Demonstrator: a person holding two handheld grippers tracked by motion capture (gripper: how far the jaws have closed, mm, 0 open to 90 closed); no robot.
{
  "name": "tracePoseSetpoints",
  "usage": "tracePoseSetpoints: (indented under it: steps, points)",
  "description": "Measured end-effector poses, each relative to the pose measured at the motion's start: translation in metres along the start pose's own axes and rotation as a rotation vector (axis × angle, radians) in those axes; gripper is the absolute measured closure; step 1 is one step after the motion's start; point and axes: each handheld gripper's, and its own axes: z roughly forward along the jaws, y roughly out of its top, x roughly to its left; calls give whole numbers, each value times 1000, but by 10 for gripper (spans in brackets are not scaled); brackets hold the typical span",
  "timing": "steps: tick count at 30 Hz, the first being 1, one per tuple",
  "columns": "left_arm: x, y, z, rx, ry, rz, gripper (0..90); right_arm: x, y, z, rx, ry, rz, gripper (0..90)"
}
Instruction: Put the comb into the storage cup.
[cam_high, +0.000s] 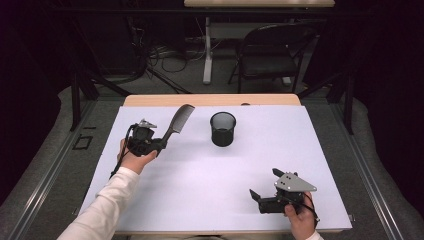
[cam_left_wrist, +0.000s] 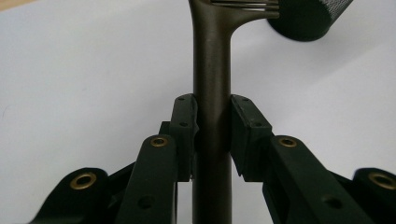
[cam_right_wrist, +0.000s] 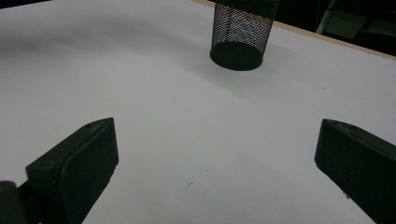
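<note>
White table (cam_high: 210, 190): left gripper (cam_left_wrist: 212, 135) clamps comb (cam_left_wrist: 211, 70) (handle).

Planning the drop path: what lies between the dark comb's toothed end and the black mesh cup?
Nothing: in the high view, bare white table cover separates the dark plastic comb from the black wire-mesh cup.

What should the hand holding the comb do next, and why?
Probably carry the comb right, over the mesh cup. The left gripper already clamps its handle, the comb is off the table, and the cup stands open-topped, upright, close by.
</note>
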Motion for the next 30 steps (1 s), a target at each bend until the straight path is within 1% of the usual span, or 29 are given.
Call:
tracePoseSetpoints:
  steps: [2, 3, 4, 5, 6, 9, 11, 12, 16, 23, 28, 30]
  points:
    - [-3, -1, -3, -25, -5, -2, 721, 0, 0, 0, 1, -1, 1, 0]
    - [-4, -1, -5, -28, -8, 3, 721, 0, 0, 0, 1, -1, 0, 0]
    - [-6, -1, -6, -48, -13, -5, 721, 0, 0, 0, 1, 0, -1, 0]
    - [-7, -1, -8, -58, -18, -8, 721, 0, 0, 0, 1, -1, -1, 0]
    - [-11, -1, -10, -77, -24, -3, 722, 0, 0, 0, 1, -1, 1, 0]
    - [-14, -1, -13, -86, -28, 7, 721, 0, 0, 0, 1, -1, 0, 0]
    - [-18, 0, -15, -107, -29, 16, 721, 1, 0, 0, 2, -1, 1, 0]
    - [-20, 1, -16, -109, -29, 21, 721, 1, 0, 0, 2, -1, 1, 0]
    - [-25, 3, -19, -139, -35, 23, 722, 0, 0, 0, 0, -1, 0, 0]
    - [-30, 5, -20, -195, -38, 5, 721, 0, 0, -1, -2, -1, 1, 0]
    - [-36, 4, -21, -236, -25, 10, 721, 0, 0, -1, -5, -3, 5, 0]
    - [-39, 4, -21, -254, -25, 4, 721, -1, 0, -1, -3, -3, 6, 0]
